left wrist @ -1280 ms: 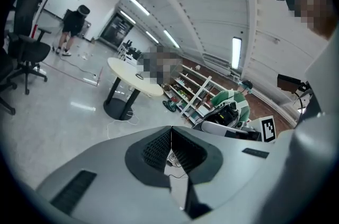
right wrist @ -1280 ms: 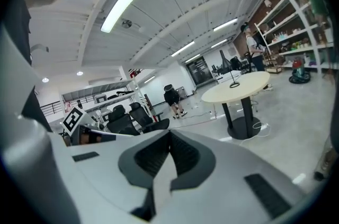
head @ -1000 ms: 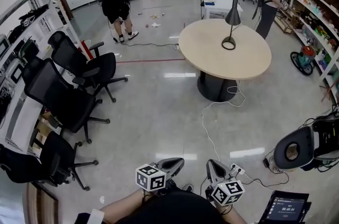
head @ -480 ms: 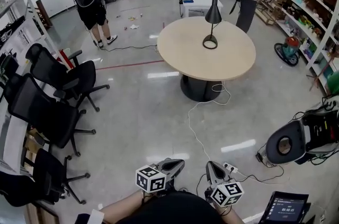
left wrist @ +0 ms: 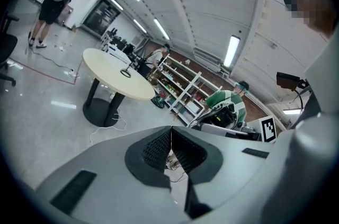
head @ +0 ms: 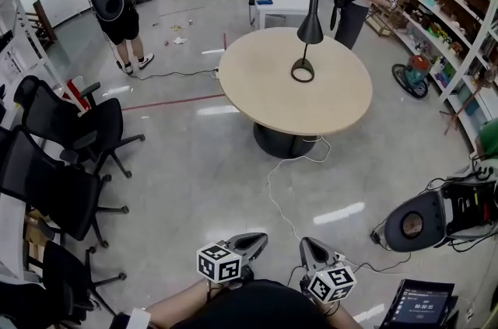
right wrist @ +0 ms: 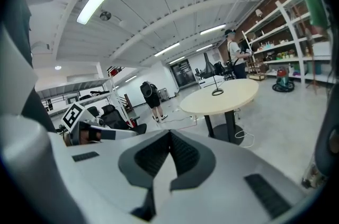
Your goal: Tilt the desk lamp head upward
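Desk lamp: upright near the middle of the round desk; head aimed downward, untouched.
Left claw: closed, empty, well apart from the lamp.
Right claw: closed, empty, equally far off.
Step judged: approach to the desk.
Recommended: one claw to be opened before contact; base to be steadied; floor cable to be avoided.

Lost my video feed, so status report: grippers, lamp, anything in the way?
Left gripper, right gripper both shut, empty. Desk lamp on round table, far ahead, untouched, head aimed down. White cable on floor between.
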A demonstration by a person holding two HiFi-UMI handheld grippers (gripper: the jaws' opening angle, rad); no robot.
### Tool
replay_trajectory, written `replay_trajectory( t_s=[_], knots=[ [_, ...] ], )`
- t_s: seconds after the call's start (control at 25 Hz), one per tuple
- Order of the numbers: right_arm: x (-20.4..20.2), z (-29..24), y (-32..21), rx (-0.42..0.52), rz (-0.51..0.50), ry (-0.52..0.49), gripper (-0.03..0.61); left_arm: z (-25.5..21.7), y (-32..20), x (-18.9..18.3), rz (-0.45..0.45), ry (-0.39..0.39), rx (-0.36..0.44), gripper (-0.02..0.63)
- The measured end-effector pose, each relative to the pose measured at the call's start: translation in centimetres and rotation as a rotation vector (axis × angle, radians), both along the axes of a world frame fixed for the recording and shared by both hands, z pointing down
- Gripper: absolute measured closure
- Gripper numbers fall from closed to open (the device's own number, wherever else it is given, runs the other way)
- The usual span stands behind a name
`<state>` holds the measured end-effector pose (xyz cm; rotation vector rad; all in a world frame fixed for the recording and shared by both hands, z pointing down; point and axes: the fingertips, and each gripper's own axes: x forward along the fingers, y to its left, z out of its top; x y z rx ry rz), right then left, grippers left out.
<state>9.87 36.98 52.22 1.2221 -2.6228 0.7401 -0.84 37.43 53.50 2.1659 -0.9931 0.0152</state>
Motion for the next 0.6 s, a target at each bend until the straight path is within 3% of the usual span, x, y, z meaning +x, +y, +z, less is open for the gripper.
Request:
replay_trajectory(
  t_s=[0.36, 0.6],
  knots=[
    [-2.9, 0.0, -6.4, -0.030, 0.116, 0.029, 0.574, 0.5, -6.8, -4.0, 0.072, 0.046, -0.013, 0.612],
    [-7.4, 0.3, -10.4, -0.020, 0.071, 0.060, 0.574, 1.3, -10.8, -8.3, 0.056, 0.069, -0.010, 0.612]
  ],
)
